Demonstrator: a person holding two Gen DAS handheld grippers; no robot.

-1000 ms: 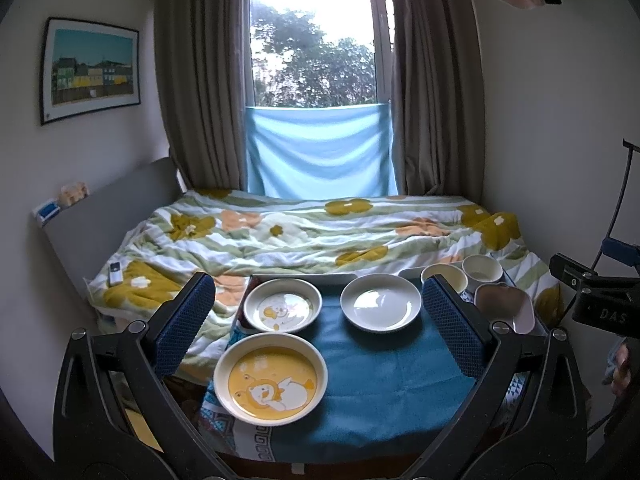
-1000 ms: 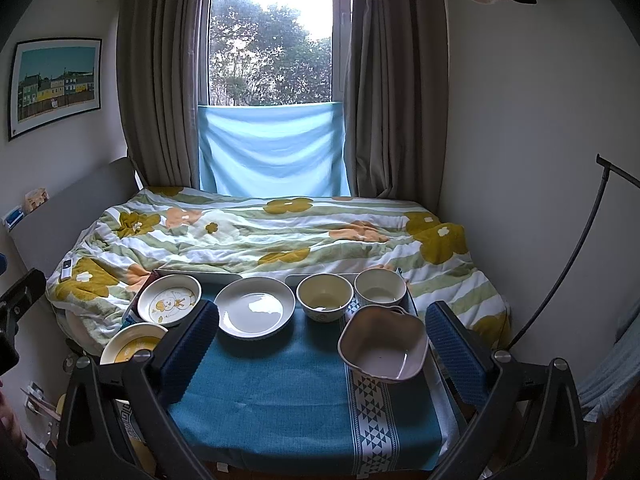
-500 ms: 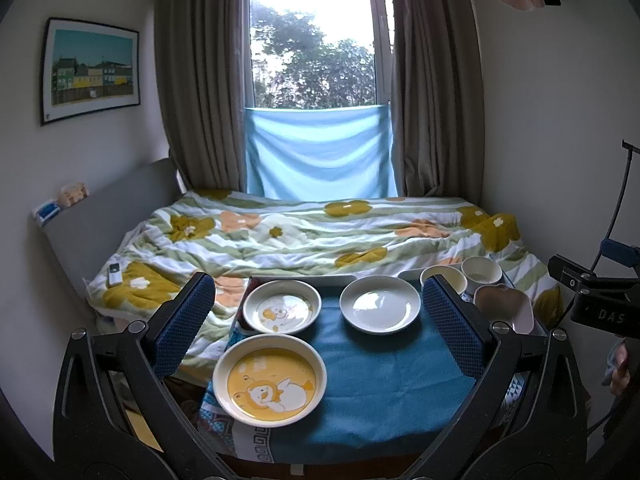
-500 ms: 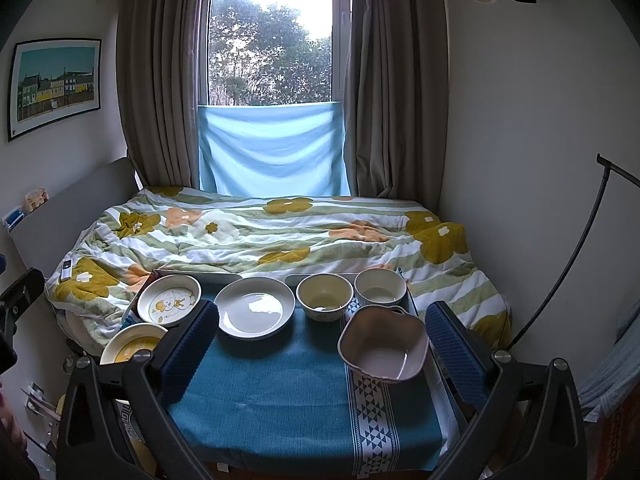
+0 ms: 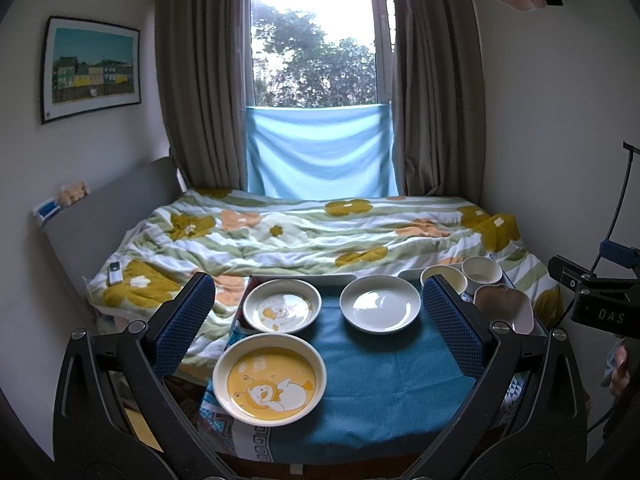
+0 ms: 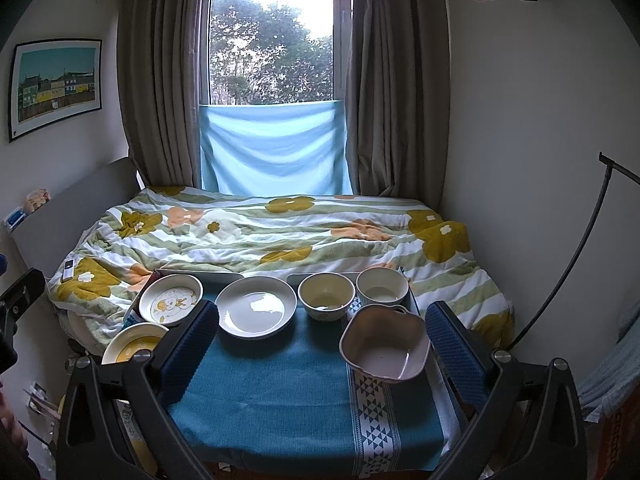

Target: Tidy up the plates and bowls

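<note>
Six empty dishes [image 6: 256,308] on teal cloth [image 6: 280,400], both hand-held grippers [image 5: 320,320] [image 6: 324,344] spread wide, grasping nothing

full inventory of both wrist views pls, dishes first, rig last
duck plate, yellow centre: 1, cream rim, near left corner of cloth
duck plate, white centre: 1, far left
plain plate: 1, white, far centre
round bowls: 2, cream and white, far right, side by side
lobed bowl: 1, pinkish, right, nearest that gripper
table cloth: 1, teal, patterned white band
duvet: 1, white-green with yellow and orange flowers, on bed behind
remote: 1, white, on duvet's left
framed picture: 1, left wall
curtains: brown, flanking window
left gripper: jaws open, empty
right gripper: jaws open, empty
</note>
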